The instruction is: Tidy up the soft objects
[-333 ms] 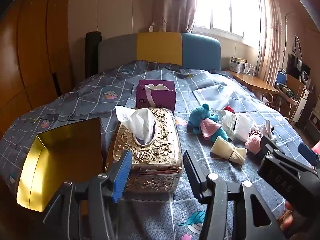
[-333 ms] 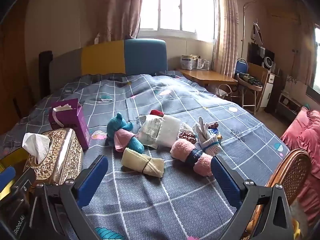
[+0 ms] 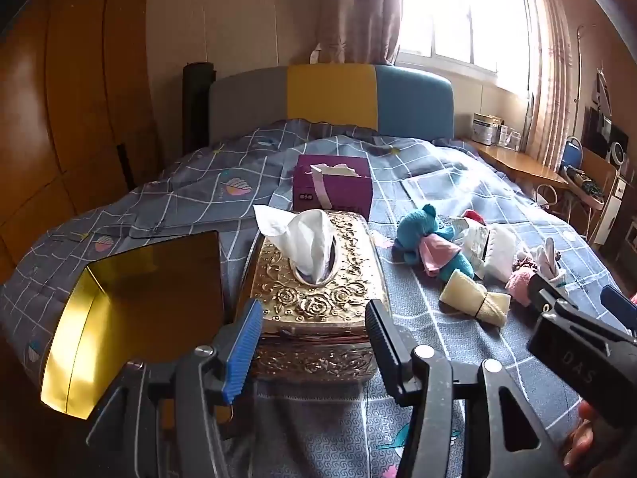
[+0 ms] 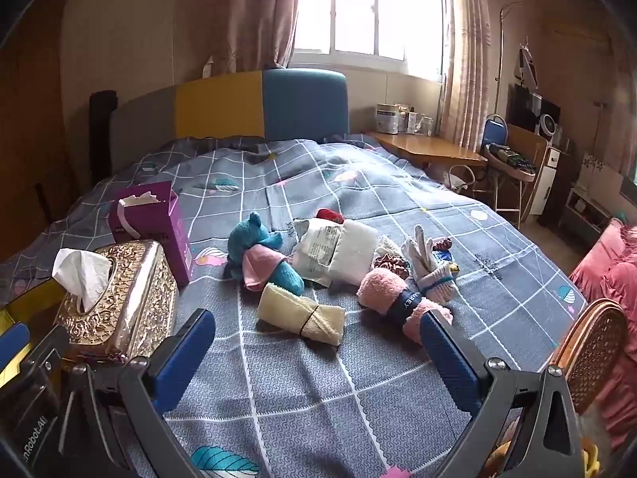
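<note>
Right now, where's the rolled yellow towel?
The rolled yellow towel lies on the bedspread, centre of the right wrist view, just in front of the blue teddy and left of the pink towel roll.

The bedspread (image 4: pixel 358 378) is matt woven cloth with a fine printed pattern. At lower left of the right view the tissue box (image 4: pixel 119 302) looks like embossed metal, glossy gold, with soft white paper (image 4: pixel 81 275) rising from its slot. Behind it the purple carton (image 4: pixel 159 223) is smooth card. At left in the left view the tray (image 3: pixel 79 338) has a mirror-bright gold finish. The teddy (image 4: pixel 254 239) is fuzzy plush; the yellow roll (image 4: pixel 298 314) and pink roll (image 4: pixel 382 286) are nubby towelling. The pouch (image 4: pixel 318 251) is crinkly plastic. The chair (image 4: pixel 589 342) at lower right is woven cane
</note>
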A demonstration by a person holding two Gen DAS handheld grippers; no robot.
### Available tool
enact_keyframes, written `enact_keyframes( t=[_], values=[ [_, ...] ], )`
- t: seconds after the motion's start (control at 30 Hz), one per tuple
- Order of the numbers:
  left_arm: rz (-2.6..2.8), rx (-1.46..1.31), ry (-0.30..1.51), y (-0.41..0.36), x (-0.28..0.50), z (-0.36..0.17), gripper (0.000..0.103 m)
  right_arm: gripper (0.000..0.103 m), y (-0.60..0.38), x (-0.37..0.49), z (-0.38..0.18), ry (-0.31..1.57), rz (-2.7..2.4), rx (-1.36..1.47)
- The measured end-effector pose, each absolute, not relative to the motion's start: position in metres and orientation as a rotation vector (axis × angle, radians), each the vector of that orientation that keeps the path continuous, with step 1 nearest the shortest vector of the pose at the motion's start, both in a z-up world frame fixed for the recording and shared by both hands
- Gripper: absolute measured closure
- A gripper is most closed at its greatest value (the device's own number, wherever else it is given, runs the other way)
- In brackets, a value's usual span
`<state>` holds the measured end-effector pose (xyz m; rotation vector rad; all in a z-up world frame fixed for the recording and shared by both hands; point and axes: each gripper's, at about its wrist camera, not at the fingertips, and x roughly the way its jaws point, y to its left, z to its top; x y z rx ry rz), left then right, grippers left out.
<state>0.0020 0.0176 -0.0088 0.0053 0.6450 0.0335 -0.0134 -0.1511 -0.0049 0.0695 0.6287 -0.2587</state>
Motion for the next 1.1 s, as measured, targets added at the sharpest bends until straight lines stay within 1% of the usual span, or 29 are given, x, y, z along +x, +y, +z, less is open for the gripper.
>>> enact_keyframes(
  t=[0.37,1.1],
  values=[
    [0.044,0.019,0.643,0.0194,-0.0013,-0.0096,0.049,0.000,-0.1474,-0.0086,-0.0106,0.637,-0.272,0.037],
    [0.042,0.008,0.649,0.0223,-0.0034,-0.0105,0.049,0.000,-0.1442,-0.0112,-0.0073,0.636,-0.226,0.060]
  ],
)
